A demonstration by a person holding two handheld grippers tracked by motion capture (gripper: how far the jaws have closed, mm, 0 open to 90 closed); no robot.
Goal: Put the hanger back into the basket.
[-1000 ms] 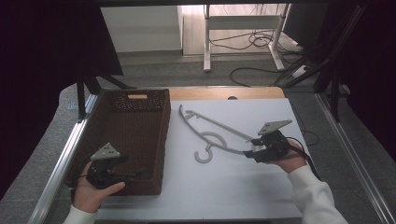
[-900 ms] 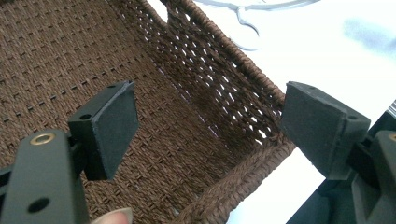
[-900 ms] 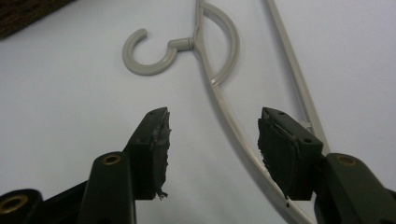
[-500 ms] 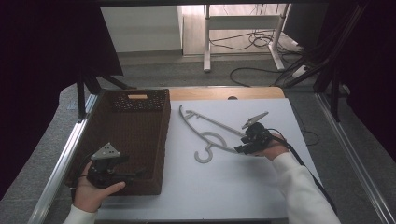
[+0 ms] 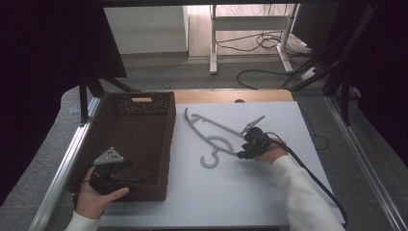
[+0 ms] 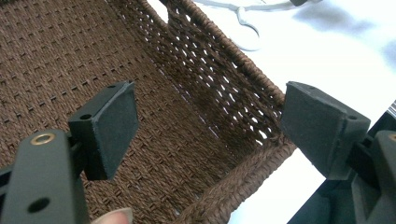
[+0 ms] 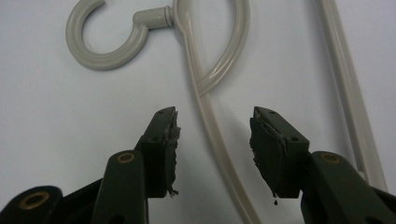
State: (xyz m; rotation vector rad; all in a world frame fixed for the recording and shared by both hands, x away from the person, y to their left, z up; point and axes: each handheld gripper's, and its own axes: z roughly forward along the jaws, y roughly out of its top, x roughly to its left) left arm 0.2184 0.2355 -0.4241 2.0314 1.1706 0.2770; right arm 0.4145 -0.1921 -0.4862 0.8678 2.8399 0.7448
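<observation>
Hanger (image 5: 211, 139) on white table (image 5: 231, 192), right gripper (image 7: 214, 140) fingers apart, closing astride it; left gripper (image 6: 205, 126) fingers apart.

Pale grey plastic hanger (image 5: 215, 139) flat on white table (image 5: 250, 192)

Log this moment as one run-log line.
right gripper: open, closing, fingers straddle hanger arm, not gripping | left gripper: open over basket corner | hanger: flat on table
</observation>
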